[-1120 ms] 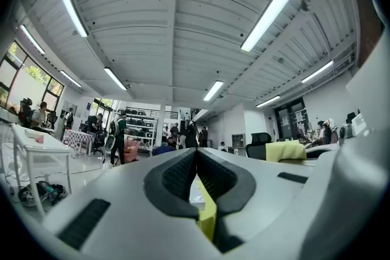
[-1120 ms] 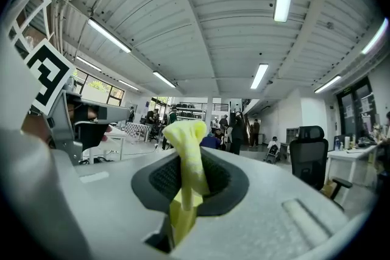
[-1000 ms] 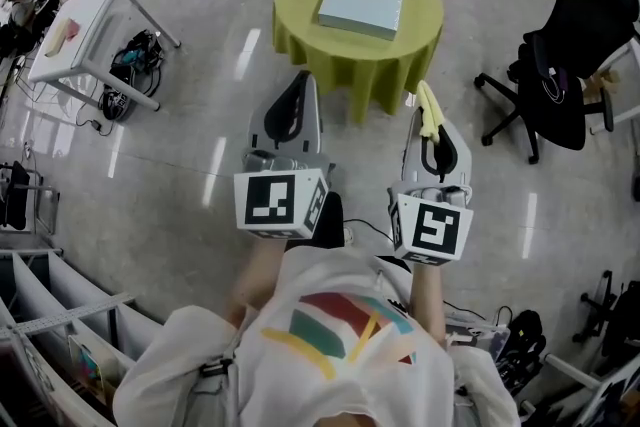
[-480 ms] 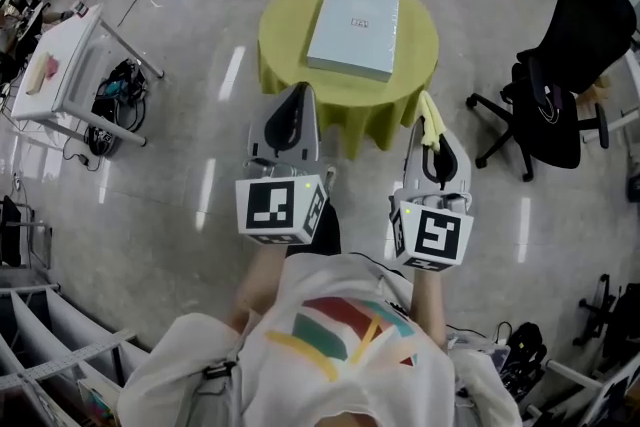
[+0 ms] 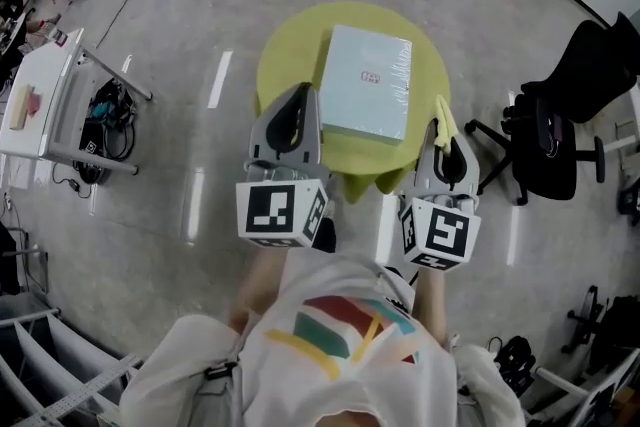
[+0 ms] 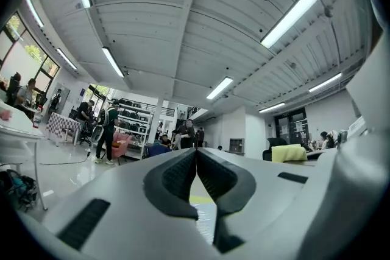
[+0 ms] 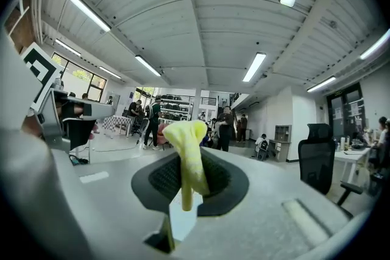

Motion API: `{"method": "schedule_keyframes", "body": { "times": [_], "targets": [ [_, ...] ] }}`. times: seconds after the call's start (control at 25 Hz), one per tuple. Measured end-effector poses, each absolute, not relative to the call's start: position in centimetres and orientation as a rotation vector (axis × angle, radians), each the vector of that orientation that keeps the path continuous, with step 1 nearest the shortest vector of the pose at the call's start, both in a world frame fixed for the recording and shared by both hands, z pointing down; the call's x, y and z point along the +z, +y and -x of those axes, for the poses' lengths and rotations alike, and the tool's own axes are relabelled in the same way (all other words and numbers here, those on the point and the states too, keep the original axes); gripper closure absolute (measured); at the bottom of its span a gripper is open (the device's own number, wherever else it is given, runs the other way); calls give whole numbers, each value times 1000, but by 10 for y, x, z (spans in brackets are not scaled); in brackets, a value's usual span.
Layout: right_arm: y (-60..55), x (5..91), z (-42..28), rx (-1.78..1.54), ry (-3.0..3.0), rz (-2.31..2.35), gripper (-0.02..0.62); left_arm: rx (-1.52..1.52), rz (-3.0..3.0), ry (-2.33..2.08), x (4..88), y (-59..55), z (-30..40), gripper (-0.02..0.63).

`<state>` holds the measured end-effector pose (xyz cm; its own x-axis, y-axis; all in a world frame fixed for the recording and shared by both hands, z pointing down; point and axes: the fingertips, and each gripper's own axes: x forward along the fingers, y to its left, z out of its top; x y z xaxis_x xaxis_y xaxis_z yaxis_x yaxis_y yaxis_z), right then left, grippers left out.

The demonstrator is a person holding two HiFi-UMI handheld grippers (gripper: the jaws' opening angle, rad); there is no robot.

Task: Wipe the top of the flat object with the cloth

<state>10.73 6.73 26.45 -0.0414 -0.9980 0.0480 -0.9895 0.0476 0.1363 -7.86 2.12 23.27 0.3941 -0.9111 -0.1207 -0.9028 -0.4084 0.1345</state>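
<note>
Head view looks steeply down on the surface (image 5: 285, 65); both gripper views peer level along their jaws, sharing the ceiling (image 6: 152, 21).

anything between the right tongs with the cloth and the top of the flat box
Nothing visible. The right tongs, shut on the yellow cloth, sit beside the right edge of the flat box on the round table; only a small label shows on its top.

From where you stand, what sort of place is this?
Likely an open lab or workshop: a black office chair, a white work table with cables beneath, and storage shelves along the far wall.
</note>
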Motion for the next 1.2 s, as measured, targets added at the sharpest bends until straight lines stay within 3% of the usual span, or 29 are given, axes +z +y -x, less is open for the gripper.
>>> {"method": "schedule_keyframes", "body": {
  "times": [0.4, 1.08, 1.12, 1.16, 1.2],
  "targets": [
    [-14, 266, -131, -49, -2063, -2168, 568, -199, -2602, -1599, 233, -84, 67, 591],
    [-61, 256, -158, -105, -2179, -2115, 568, -143, -2608, -1560, 239, -114, 18, 588],
    [-63, 256, -158, -105, -2188, -2111, 568, -141, -2604, -1542, 240, -116, 17, 558],
    [-65, 255, -157, -105, -2196, -2108, 568, -133, -2600, -1523, 242, -119, 16, 474],
    [-67, 254, -157, -105, -2203, -2105, 568, -120, -2592, -1512, 245, -122, 16, 439]
  ]
}}
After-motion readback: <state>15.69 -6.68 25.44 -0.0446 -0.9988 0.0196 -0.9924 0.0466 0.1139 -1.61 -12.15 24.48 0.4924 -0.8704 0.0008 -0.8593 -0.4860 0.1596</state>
